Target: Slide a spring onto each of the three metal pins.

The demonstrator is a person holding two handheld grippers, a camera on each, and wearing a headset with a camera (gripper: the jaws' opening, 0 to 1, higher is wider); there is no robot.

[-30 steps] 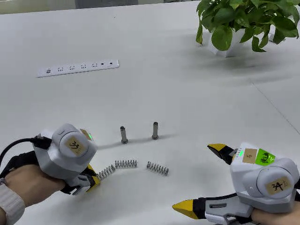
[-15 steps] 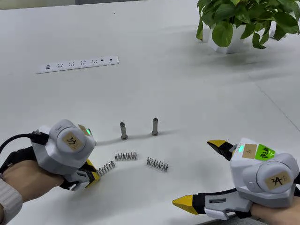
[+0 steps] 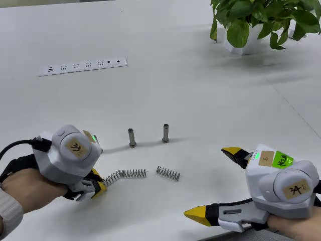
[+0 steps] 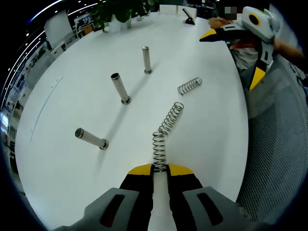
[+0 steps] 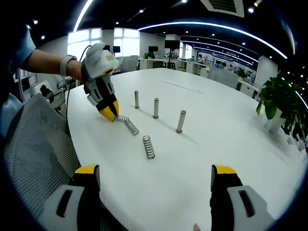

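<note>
White tabletop [image 3: 200,90]. The left gripper [image 3: 99,187] is clamped on one end of a spring [image 3: 111,177]. The right gripper [image 3: 213,183], well apart from it, gapes empty. Three bare pins [image 4: 119,88] stand beyond the left gripper. The held spring's free end, clear half a second ago, now touches the second spring [image 3: 134,173] and may snag. The third spring [image 3: 168,173] lies unmoved, farther out.

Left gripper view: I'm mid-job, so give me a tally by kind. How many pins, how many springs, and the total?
Metal pins: 3, none with a spring on it
Springs: 3, one pinched in the left gripper, two loose on the table
Total: 6
</note>
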